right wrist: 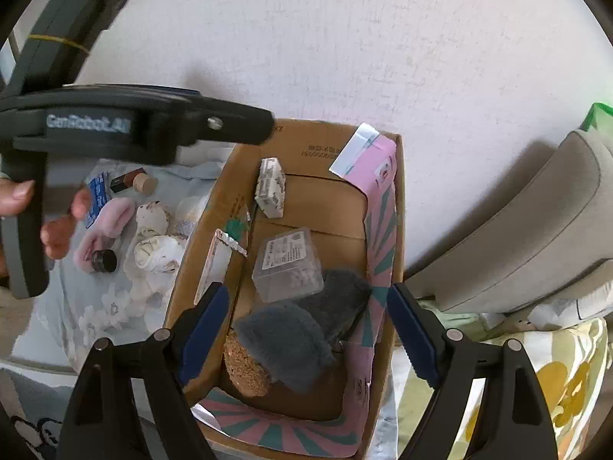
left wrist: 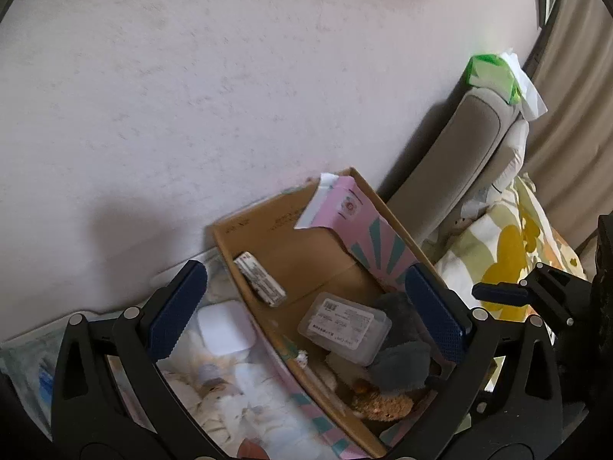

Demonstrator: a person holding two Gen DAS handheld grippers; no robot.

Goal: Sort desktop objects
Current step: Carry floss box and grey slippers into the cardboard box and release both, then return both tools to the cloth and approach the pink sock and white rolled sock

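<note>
A cardboard box (right wrist: 306,142) with pink lining stands against the wall; it also shows in the left wrist view (left wrist: 268,226). Inside lie a clear plastic case (right wrist: 287,264), grey fuzzy socks (right wrist: 291,341), a white packet (right wrist: 271,188) and a brown cork-like item (right wrist: 245,372). My right gripper (right wrist: 306,333) is open and empty above the box's near end. My left gripper (left wrist: 306,314) is open and empty over the box's left wall. Left of the box, on a pale blue cloth (right wrist: 76,306), lie a pink fuzzy item (right wrist: 103,230), white socks (right wrist: 157,253), a small dark jar (right wrist: 103,260) and a white case (left wrist: 224,327).
A beige sofa arm (right wrist: 536,230) stands right of the box, with a green tissue pack (left wrist: 490,73) on top and a yellow-flowered cushion (left wrist: 509,257) beside it. The white wall is right behind the box. The left gripper's body (right wrist: 115,126) and hand reach in at left.
</note>
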